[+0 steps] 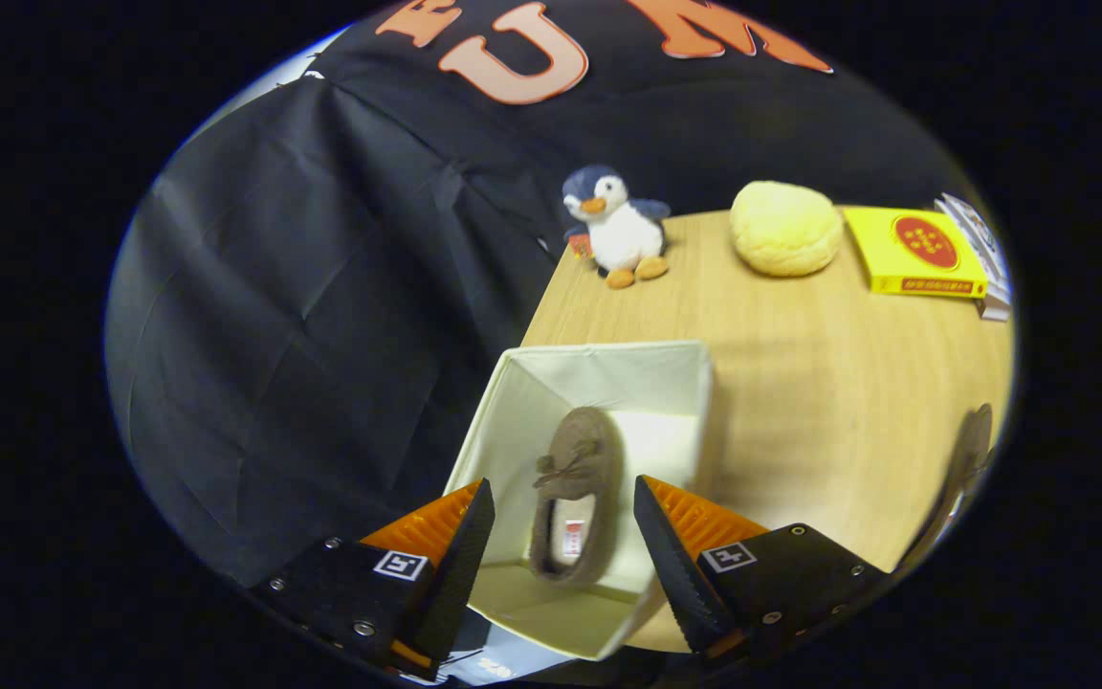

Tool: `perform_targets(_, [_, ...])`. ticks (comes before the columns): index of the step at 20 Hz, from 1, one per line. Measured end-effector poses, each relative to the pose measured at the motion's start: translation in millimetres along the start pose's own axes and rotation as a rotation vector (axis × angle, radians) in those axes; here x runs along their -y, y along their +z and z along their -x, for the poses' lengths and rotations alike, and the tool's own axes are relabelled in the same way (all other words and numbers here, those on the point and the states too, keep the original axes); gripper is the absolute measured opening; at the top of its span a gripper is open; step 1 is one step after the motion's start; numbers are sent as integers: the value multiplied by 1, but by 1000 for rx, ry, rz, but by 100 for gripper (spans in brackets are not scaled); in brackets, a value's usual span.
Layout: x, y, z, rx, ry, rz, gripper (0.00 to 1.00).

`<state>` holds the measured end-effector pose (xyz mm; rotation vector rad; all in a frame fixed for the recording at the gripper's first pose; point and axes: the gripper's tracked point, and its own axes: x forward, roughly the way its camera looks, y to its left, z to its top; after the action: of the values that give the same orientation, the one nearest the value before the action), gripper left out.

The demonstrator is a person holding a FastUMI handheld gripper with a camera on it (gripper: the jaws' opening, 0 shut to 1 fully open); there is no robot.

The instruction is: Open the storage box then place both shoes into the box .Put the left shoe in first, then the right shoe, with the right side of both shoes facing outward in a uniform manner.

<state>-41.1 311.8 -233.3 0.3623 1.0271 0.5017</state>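
Presently, item one: my gripper point(562, 536), fingers spread wide and holding nothing, poised above the open storage box point(599, 383). Neither finger touches the shoe or the box walls, as far as I can tell.

Item two: brown shoe point(575, 493), a soft moccasin type with a small bow on top. It lies inside the box, seen between my two fingers, toe pointing away from me and opening turned up, showing a pale lining with a small tag. I cannot tell from here whether it is the left or the right shoe.

Item three: storage box, cream fabric, lid off or folded out of sight, standing at the near left corner of the wooden table point(819, 402), hard by the table's left edge.

Item four: a dark rounded object point(972, 445) at the table's right edge, too distorted for me to identify.

Item five, far side of the table, well beyond the fingers: a plush penguin point(616, 230) standing upright near the left corner; a round yellow bun-like object point(786, 230) beside it to the right; a flat yellow carton point(914, 251) further right; a pale stack point(981, 249) just past the carton.
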Motion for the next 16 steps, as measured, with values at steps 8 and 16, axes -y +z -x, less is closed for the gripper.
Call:
perform_targets(8, [215,-34,99,92,-321,6,92])
perform_targets(16, [348,-97,129,23,-495,38,84])
